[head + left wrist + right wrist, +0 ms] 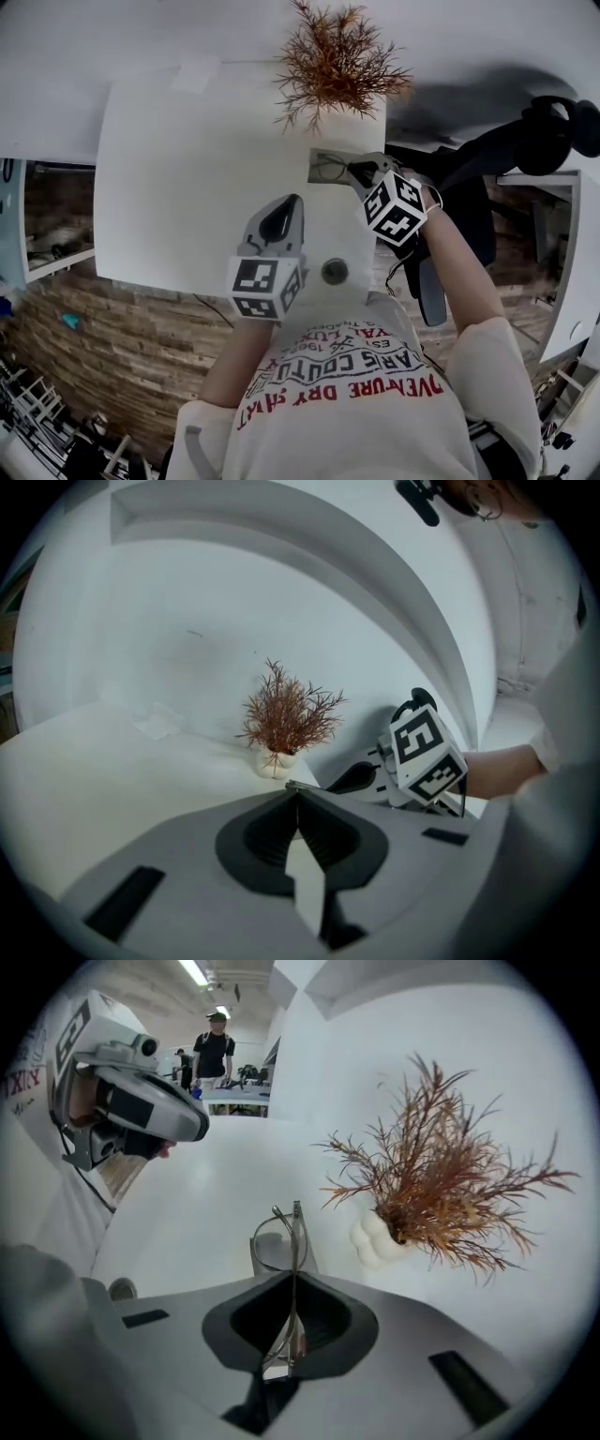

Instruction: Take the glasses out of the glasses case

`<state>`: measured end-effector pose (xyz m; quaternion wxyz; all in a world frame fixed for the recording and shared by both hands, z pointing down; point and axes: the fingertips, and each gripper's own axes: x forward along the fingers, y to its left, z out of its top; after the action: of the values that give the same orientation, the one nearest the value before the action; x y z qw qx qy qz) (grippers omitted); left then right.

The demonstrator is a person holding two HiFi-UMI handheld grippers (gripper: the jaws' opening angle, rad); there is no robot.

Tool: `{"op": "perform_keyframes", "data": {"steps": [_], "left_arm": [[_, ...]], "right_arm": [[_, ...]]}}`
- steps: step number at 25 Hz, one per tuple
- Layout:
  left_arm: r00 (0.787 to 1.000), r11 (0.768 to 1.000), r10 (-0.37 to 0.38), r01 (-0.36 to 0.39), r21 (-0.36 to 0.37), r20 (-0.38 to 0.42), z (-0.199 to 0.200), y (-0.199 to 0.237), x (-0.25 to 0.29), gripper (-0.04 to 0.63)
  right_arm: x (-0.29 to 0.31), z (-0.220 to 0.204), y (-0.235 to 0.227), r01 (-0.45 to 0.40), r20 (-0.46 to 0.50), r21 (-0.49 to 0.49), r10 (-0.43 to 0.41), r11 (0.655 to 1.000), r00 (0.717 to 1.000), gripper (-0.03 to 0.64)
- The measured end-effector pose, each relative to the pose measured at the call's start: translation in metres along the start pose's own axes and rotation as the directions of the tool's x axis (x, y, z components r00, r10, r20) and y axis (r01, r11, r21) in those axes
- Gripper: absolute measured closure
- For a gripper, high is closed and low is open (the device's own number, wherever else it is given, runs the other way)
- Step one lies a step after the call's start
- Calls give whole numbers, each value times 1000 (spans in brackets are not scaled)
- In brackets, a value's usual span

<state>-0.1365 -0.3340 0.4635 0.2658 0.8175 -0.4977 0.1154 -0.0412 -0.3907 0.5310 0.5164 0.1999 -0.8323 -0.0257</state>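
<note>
Right gripper (295, 1275) clamped on thin wire-rimmed metal glasses (294, 1235): likely light, fragile, bendable; best gripped by the frame. Left gripper (298, 790) closed, empty.

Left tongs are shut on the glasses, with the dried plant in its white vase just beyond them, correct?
Not the left. The right tongs are shut on the glasses, with the dried plant in its white vase just beyond them. The right gripper view shows the thin frame pinched there. The left tongs hold nothing.
</note>
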Motion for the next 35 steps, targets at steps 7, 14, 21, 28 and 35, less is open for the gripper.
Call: {"op": "perform_keyframes", "data": {"steps": [7, 14, 21, 28, 35], "left_arm": [[998, 998, -38, 36, 54, 44, 18, -19, -6, 588], [994, 991, -90, 83, 102, 62, 26, -49, -12, 588], [987, 982, -136, 124, 143, 82, 37, -75, -20, 588], [982, 977, -150, 130, 172, 112, 47, -93, -30, 588], [981, 975, -148, 124, 182, 124, 47, -99, -33, 588]], "right_arm": [[-46, 5, 14, 90, 102, 319, -129, 944, 986, 591], [-89, -7, 28, 138, 144, 557, -259, 819, 955, 591], [-135, -9, 25, 163, 201, 731, -438, 662, 876, 591], [-161, -9, 22, 167, 232, 801, -556, 574, 798, 591], [-176, -8, 18, 182, 246, 819, -619, 544, 745, 591]]}}
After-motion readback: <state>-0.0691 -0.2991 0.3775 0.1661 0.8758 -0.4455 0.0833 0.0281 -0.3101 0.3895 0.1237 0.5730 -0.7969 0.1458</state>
